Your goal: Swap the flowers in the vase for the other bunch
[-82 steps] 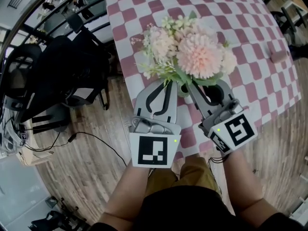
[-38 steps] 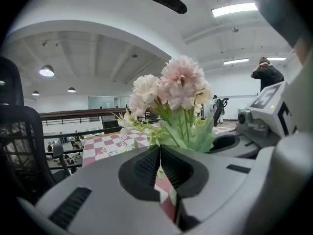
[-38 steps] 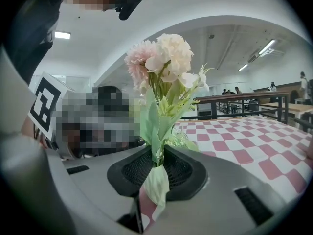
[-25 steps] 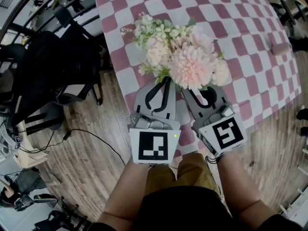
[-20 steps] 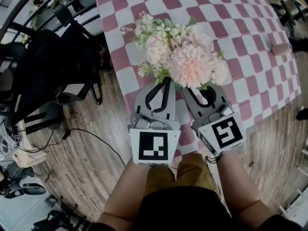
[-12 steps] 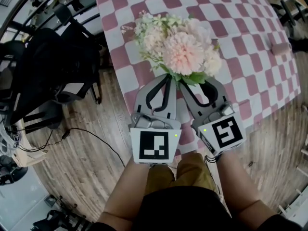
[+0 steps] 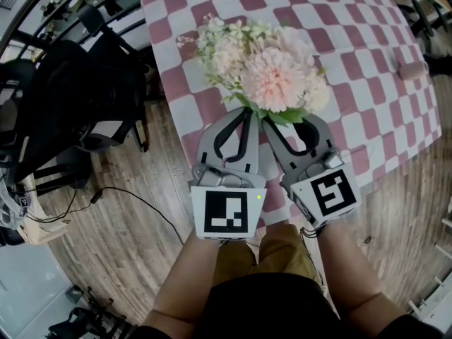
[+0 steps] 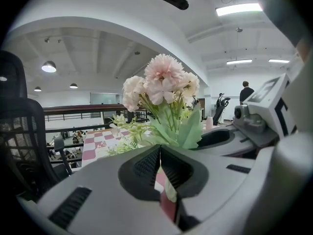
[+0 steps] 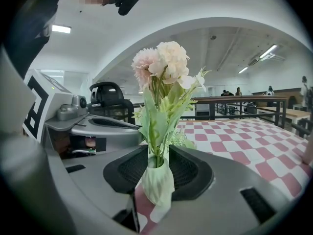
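Vase point(image 9: 157, 182) holding pink flowers point(image 7: 272, 76) sits clamped in right gripper point(image 7: 268, 122).

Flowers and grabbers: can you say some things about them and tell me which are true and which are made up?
1. The flowers are pale pink and cream. True.
2. The vase is bright red. False: it is pale green.
3. The right gripper has the vase between its jaws. True.
4. The left gripper has its jaws wide open. False: they are closed together, right by the stems.
5. The tablecloth is plain blue. False: it has pink and white checks.
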The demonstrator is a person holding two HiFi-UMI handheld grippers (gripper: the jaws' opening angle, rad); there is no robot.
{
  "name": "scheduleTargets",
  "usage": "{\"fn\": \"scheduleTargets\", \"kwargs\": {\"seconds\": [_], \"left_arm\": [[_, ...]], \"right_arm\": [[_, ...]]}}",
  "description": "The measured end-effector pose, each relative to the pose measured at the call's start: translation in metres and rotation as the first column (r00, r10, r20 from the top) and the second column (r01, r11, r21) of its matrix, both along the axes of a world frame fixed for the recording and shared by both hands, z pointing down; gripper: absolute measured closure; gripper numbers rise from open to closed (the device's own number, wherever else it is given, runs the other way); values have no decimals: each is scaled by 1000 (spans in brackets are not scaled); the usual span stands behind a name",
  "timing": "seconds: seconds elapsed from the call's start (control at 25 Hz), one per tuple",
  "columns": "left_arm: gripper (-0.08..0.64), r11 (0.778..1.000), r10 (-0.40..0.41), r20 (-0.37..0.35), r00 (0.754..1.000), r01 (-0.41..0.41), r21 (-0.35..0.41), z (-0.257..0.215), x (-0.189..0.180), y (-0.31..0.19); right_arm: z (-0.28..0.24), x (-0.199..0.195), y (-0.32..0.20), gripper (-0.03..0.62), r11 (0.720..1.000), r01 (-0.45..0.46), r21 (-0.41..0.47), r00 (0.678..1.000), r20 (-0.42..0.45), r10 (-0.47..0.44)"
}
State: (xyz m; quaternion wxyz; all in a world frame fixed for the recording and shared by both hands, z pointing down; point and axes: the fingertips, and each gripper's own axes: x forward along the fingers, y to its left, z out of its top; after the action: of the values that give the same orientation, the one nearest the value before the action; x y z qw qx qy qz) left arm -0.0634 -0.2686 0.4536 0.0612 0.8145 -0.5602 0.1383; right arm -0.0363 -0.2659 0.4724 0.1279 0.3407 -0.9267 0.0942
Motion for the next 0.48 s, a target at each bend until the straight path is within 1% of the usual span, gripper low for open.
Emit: {"fn": "scheduleTargets", "kwargs": {"seconds": [0.08, 0.16, 0.2, 0.32, 0.48], "left_arm": [[551, 1000, 1, 3, 1000, -1, -2, 1, 0, 0], [551, 1000, 4, 5, 1000, -4, -4, 2, 0, 0], [551, 1000, 4, 5, 1000, -4, -6, 3, 0, 0], [551, 1000, 4, 4, 1000, -4, -7, 4, 0, 0], [551, 1000, 12, 9, 1000, -12, -9, 5, 0, 0]], "right_arm": [[2, 0, 0, 468, 1000, 3, -6, 1000, -13, -3], [7, 2, 3, 469, 999, 13, -32, 999, -50, -15], [8, 2, 3, 469, 999, 14, -34, 999, -51, -15], [3, -2, -1, 468, 1000, 6, -4, 1000, -6, -6], [3, -4, -1, 469, 1000, 3, -5, 1000, 1, -3]]}}
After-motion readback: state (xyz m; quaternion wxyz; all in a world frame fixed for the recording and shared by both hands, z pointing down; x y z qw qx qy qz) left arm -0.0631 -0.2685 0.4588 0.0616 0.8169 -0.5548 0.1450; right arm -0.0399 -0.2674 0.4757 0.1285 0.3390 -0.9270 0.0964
